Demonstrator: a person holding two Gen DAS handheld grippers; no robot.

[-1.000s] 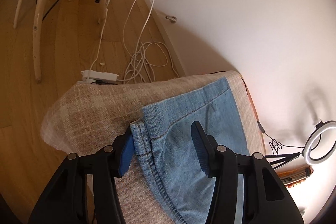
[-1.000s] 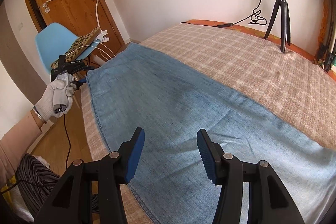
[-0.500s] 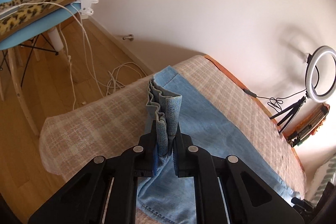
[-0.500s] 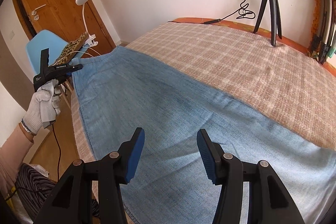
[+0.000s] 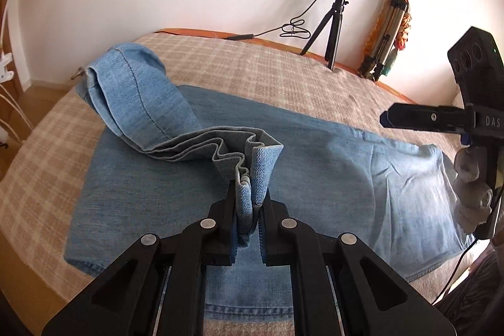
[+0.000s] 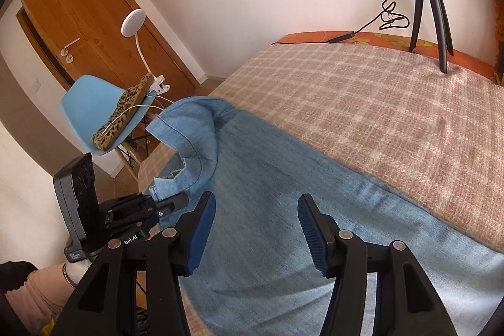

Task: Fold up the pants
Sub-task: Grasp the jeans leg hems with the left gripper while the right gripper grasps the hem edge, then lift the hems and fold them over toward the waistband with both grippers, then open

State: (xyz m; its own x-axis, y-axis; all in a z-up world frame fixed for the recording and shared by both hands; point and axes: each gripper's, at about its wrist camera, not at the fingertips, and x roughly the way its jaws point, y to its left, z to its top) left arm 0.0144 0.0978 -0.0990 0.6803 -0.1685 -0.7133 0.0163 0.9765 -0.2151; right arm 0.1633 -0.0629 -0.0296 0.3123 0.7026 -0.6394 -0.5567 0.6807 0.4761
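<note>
on the left, our left gripper point(image 5: 249, 203) has its fingers pinching a bunched hem of the jeans point(image 5: 315, 166), lifted above the rest of the denim so the leg end curls over in a loop. the jeans lie flat along the checked blanket point(image 5: 283, 77) on the bed. to the right, our right gripper point(image 6: 256, 229) hovers above the denim with fingers spread, holding nothing.

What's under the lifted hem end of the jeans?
The left gripper holds the bunched hem up over the jeans, so more flat denim lies below it. Beneath that is the plaid blanket, visible only around the jeans; the part underneath is covered.
</note>
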